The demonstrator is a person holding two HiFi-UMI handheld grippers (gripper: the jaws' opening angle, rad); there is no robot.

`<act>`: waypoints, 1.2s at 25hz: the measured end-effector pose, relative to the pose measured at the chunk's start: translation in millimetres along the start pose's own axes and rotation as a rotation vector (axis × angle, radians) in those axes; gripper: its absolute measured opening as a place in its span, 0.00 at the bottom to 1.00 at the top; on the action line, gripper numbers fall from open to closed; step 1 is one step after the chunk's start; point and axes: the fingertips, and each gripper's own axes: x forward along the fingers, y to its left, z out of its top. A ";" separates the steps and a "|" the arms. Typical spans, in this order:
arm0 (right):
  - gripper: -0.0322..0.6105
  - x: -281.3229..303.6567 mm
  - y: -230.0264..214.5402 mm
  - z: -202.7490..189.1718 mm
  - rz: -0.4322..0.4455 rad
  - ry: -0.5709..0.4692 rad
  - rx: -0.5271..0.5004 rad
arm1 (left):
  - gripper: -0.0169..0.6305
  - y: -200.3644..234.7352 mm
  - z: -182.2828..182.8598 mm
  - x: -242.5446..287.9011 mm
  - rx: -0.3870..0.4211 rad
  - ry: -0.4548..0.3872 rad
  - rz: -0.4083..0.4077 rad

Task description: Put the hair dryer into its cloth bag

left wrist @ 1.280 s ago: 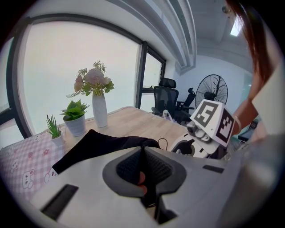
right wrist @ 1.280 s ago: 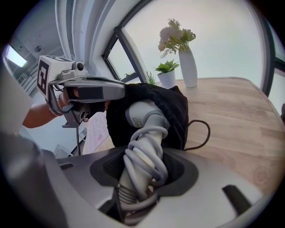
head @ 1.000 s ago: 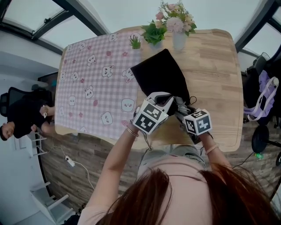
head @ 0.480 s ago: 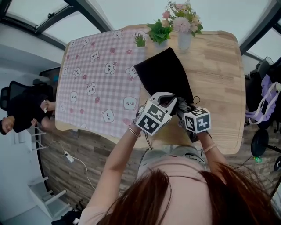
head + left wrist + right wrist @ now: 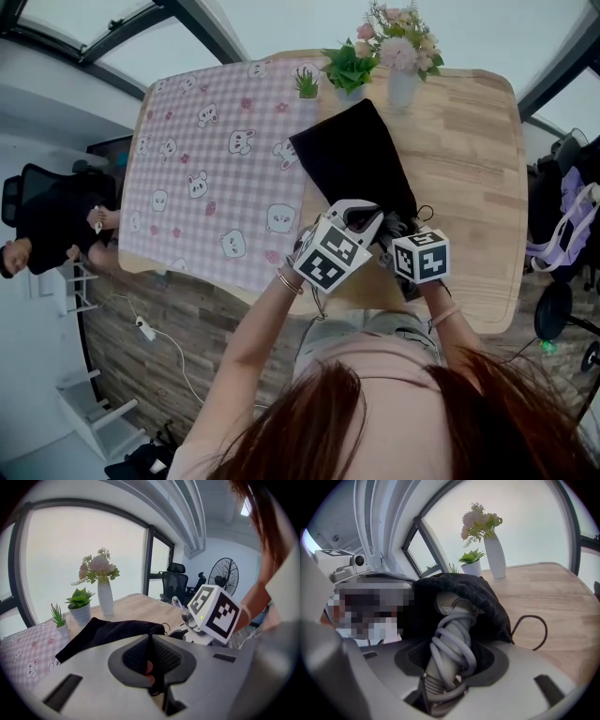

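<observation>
Hair dryer (image 5: 449, 616) sits nose-first in the bag (image 5: 487, 602) mouth, my right gripper (image 5: 447, 665) clamping its cord-wrapped handle, left gripper (image 5: 150, 660) pinching the bag's rim. Next, I'd push deeper.

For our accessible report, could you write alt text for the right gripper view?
The right gripper holds a cord-wrapped hair dryer, its far end inside a black bag on a table; a flower vase stands behind.
</observation>
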 end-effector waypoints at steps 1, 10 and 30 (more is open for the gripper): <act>0.37 0.4 -0.4 1.6 -0.002 -0.003 -0.003 | 0.06 -0.2 0.4 0.1 0.000 0.000 -0.001; 0.37 6.6 -3.1 9.8 0.004 -0.015 -0.018 | 0.06 -0.8 0.9 1.3 0.000 0.002 -0.004; 0.37 28.1 -5.1 27.4 0.015 -0.040 -0.018 | 0.06 1.0 -3.0 -4.1 -0.011 0.020 -0.001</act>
